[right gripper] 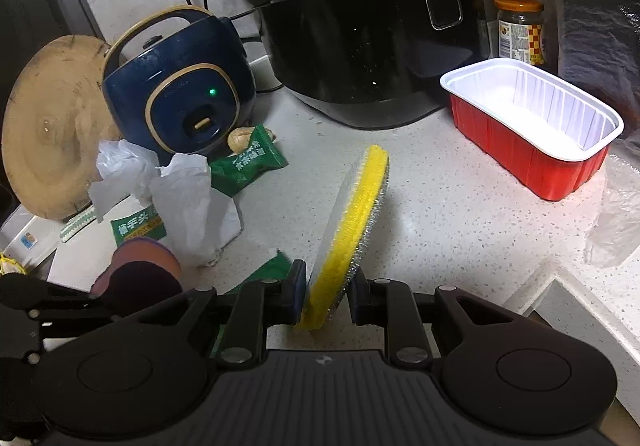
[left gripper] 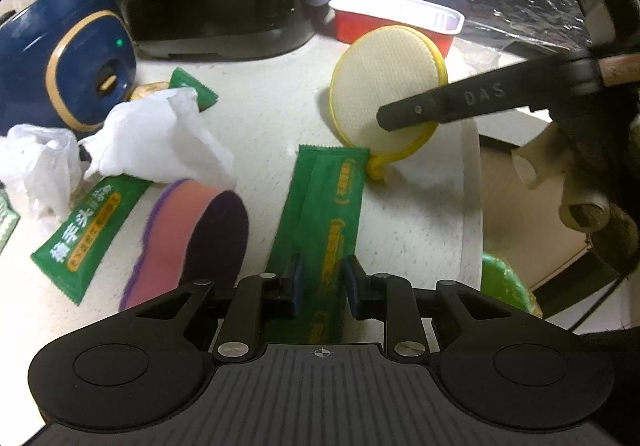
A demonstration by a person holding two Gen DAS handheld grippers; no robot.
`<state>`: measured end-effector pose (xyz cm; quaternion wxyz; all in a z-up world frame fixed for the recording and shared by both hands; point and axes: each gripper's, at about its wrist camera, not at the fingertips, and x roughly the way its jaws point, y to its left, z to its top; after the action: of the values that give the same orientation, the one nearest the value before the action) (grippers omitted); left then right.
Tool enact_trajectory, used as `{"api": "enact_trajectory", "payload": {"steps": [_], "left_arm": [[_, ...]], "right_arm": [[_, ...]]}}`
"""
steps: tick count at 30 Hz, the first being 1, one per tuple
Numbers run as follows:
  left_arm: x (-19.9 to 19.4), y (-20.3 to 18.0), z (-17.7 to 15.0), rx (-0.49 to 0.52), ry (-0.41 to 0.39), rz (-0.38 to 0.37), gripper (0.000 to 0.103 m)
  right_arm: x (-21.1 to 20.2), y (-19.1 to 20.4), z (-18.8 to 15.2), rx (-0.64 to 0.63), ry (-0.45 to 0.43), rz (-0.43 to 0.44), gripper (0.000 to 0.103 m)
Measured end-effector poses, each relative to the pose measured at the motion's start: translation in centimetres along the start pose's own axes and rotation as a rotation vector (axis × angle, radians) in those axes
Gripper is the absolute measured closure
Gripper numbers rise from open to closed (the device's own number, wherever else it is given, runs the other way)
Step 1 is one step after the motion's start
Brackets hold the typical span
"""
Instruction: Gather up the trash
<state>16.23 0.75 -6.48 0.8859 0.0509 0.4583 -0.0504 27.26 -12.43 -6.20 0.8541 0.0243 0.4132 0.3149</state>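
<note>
Gripping a long green wrapper (left gripper: 324, 214) between my left claw's (left gripper: 323, 283) blue pads, I have it pinched near its lower end while the rest trails away across the speckled counter (left gripper: 264, 102). My right claw (right gripper: 329, 292) is clenched edge-on around a round yellow-rimmed scrubbing pad (right gripper: 354, 214), lifted off the counter and tilted; from the left wrist view it hangs just beyond the far end of the wrapper.

Outward from there, plenty is left. Another green wrapper (left gripper: 86, 232) lies left of mine, partly under crumpled white tissue (left gripper: 160, 134), with more crumpled white stuff (left gripper: 38, 162) further left and a smaller green packet (right gripper: 250, 162) near the blue cooker (right gripper: 180, 86). A pink and purple pad (left gripper: 188, 234) sits close by my left claw. So I judge the job barely begun: two pieces in hand, nothing visibly binned, most litter on the counter.

As for containers, the red tray with the white lining (right gripper: 532, 126) looks empty. A green rim (left gripper: 502, 286) below the counter edge may be a bin; I cannot see inside it. The jar with the orange lid (right gripper: 520, 30) stands behind, closed.
</note>
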Motion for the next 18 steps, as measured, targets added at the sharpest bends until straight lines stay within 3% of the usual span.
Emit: {"api": "enact_trajectory", "payload": {"steps": [5,9,14,18], "left_arm": [[-0.1,0.3,-0.6,-0.007,0.010,-0.010,0.076],[0.4,0.0,-1.0,-0.023,0.039,-0.110,0.074],[-0.9,0.0,-1.0,-0.023,-0.051,-0.039,0.074],[-0.3,0.8,-1.1,-0.021,-0.017,0.033,0.074]], "right_arm": [[0.9,0.3,0.2,-0.002,0.007,-0.013,0.073],[1.3,0.5,0.1,-0.006,0.018,-0.013,0.073],[1.5,0.7,0.0,-0.013,0.023,-0.015,0.072],[1.8,0.4,-0.1,0.004,0.025,-0.022,0.070]]}}
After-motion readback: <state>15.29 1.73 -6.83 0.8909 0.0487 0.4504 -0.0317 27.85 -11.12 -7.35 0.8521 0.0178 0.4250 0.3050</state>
